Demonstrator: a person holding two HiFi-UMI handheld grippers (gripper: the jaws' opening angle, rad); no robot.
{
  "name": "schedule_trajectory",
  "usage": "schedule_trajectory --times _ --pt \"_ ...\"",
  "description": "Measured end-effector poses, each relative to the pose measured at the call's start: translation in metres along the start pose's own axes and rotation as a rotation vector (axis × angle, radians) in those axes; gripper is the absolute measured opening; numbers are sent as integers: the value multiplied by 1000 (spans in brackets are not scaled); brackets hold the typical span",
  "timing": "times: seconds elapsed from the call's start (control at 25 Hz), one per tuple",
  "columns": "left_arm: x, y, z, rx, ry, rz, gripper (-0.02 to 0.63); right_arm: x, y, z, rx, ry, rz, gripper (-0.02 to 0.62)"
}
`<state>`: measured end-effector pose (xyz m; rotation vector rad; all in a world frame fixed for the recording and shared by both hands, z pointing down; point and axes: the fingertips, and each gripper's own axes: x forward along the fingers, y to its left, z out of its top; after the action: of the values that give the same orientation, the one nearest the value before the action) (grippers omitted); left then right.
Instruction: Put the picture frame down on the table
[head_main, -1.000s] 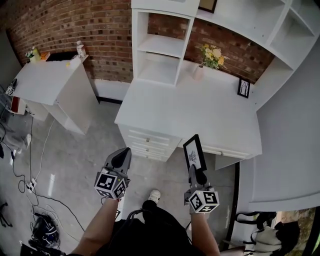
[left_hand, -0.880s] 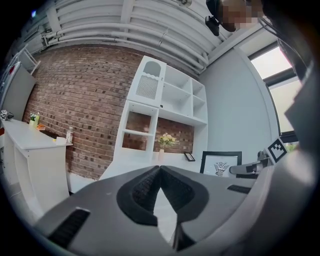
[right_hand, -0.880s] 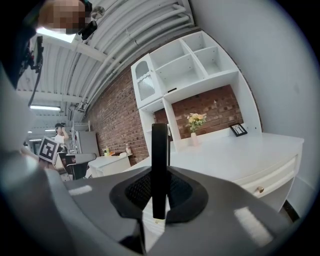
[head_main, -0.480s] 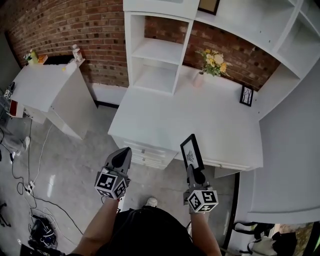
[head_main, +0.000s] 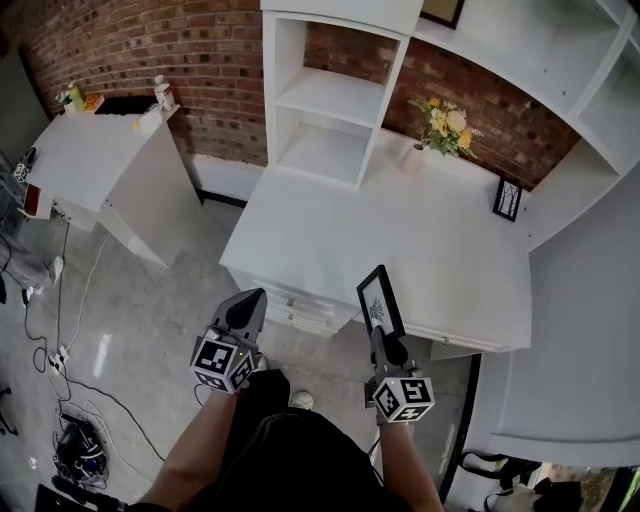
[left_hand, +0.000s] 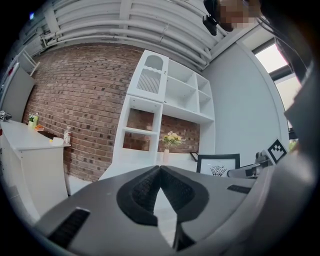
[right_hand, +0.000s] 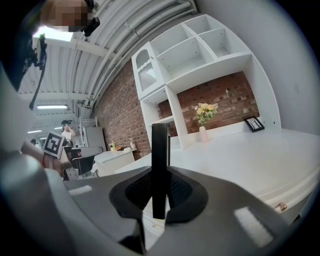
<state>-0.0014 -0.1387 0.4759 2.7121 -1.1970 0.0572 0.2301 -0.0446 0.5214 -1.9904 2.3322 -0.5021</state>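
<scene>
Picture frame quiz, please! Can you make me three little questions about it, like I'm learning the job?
1. What holds the black picture frame? A) a wall hook B) the right tongs C) a bare hand
2. True or false: the frame lies flat on the table.
3. Fill in: yellow ___ stand at the back of the white table.

Key: 1 B. 2 False: it is upright in the tongs, not yet down. 3 flowers.

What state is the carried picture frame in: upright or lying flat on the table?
Upright, not on the table. The picture frame stands on edge, clamped by the right tongs.
</scene>
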Motion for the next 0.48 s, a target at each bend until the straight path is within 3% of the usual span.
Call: schedule_trajectory --times 0.48 --pt "42 39 1 12 14 -28 -3 65 13 1 -14 28 27 43"
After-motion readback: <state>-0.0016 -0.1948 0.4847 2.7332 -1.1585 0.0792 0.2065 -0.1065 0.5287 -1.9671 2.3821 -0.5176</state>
